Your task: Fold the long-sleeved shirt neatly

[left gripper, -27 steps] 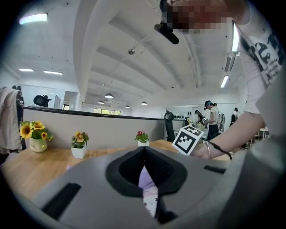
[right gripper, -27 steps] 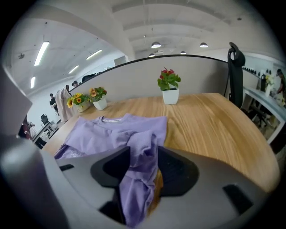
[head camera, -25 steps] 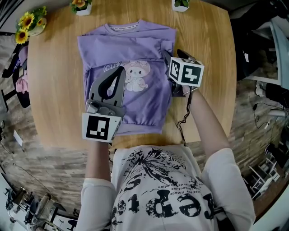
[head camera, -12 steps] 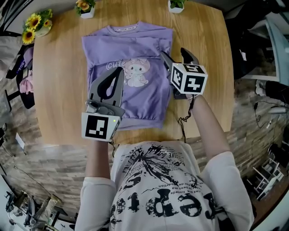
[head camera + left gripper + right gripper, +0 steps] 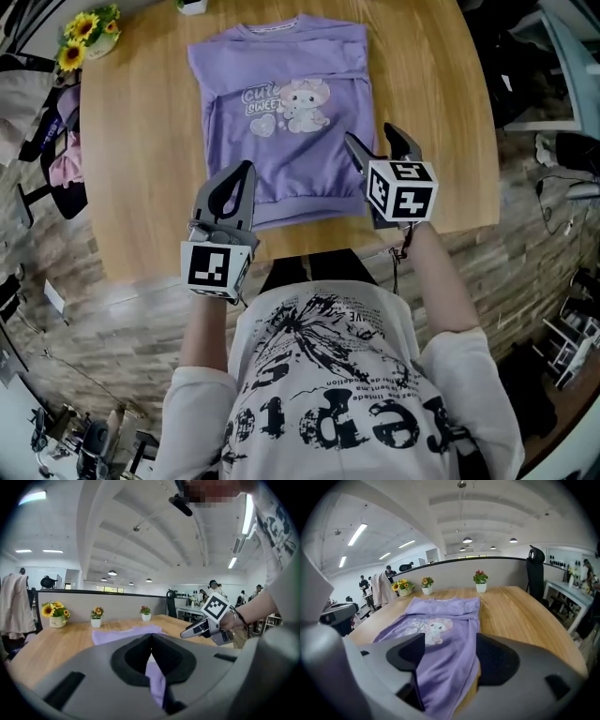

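Shirt: the long-sleeved shirt (image 5: 281, 141) lies face up in the middle of the table (image 5: 141, 187), collar (image 5: 272, 25) at the far side and hem (image 5: 309, 199) at the near side. Both sleeves look tucked in, so it reads as a narrow rectangle.
Left claw: the left claw (image 5: 247, 169) is pressed together, over the near-left corner of the shirt. Lilac cloth shows through the gap behind its tips, but I cannot tell that any is pinched.
Right claw: the right claw (image 5: 370, 136) is spread, at the near-right corner. In the right gripper view the cloth runs between the jaws and neither pad presses on it.
Just changed: a second ago both claws lay over the middle of the shirt, the right one at the folded right side. Both have since drawn back to the hem, and the right jaws have just been opening.
Meaning for the task: the side folds seem finished and let go, and they have stayed flat. Judging by the new positions, the next step is likely to take both hem corners and carry them to the collar.
Watch for: the left claw would have to open first, and an uneven lift could pull the tucked sleeves loose.
Bystanders: a pot of sunflowers (image 5: 84, 28) stands at the far-left edge of the table, well clear.
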